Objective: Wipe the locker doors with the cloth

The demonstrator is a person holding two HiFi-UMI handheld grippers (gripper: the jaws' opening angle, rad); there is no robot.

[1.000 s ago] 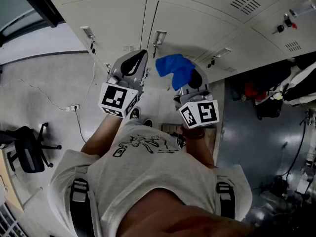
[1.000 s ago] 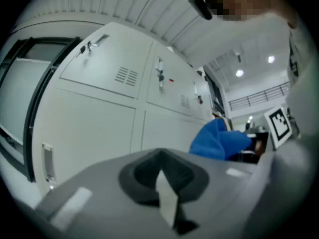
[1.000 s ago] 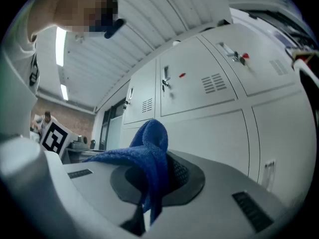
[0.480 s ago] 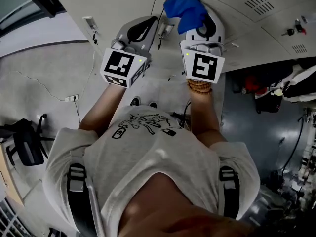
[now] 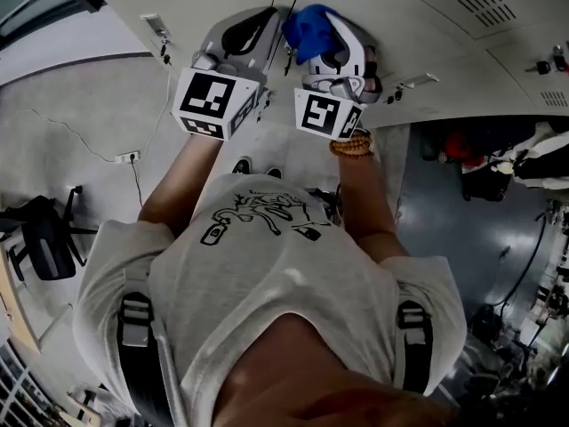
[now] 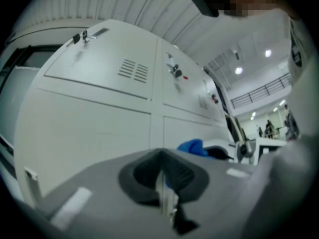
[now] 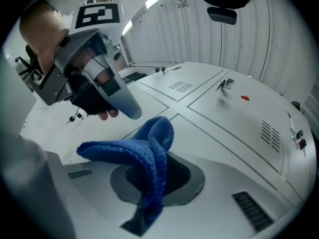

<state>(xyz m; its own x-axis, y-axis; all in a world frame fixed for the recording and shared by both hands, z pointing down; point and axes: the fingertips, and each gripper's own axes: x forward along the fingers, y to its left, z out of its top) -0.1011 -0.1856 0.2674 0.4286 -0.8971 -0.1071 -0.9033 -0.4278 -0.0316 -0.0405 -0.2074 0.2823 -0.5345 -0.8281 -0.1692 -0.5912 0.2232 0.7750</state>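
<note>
The blue cloth (image 5: pixel 308 27) is bunched in my right gripper (image 5: pixel 342 47), whose jaws are shut on it. In the right gripper view the cloth (image 7: pixel 149 156) folds over the dark pads, with the pale locker doors (image 7: pixel 234 108) just beyond; whether it touches them I cannot tell. My left gripper (image 5: pixel 253 34) is raised close beside it on the left. Its jaws (image 6: pixel 162 176) are shut with nothing held. From the left gripper view the cloth (image 6: pixel 192 147) shows behind the jaws, against the locker doors (image 6: pixel 84 128).
Latch handles (image 5: pixel 157 32) and vent slots (image 5: pixel 484 0) stick out from the locker fronts. A black office chair (image 5: pixel 44 243) stands on the floor at the left. Dark bags and clutter (image 5: pixel 484 163) lie at the right. A cable and socket (image 5: pixel 124 157) lie on the floor.
Both grippers have gone up toward the locker doors. The right one carried the cloth up and left, ending close beside the left gripper.
</note>
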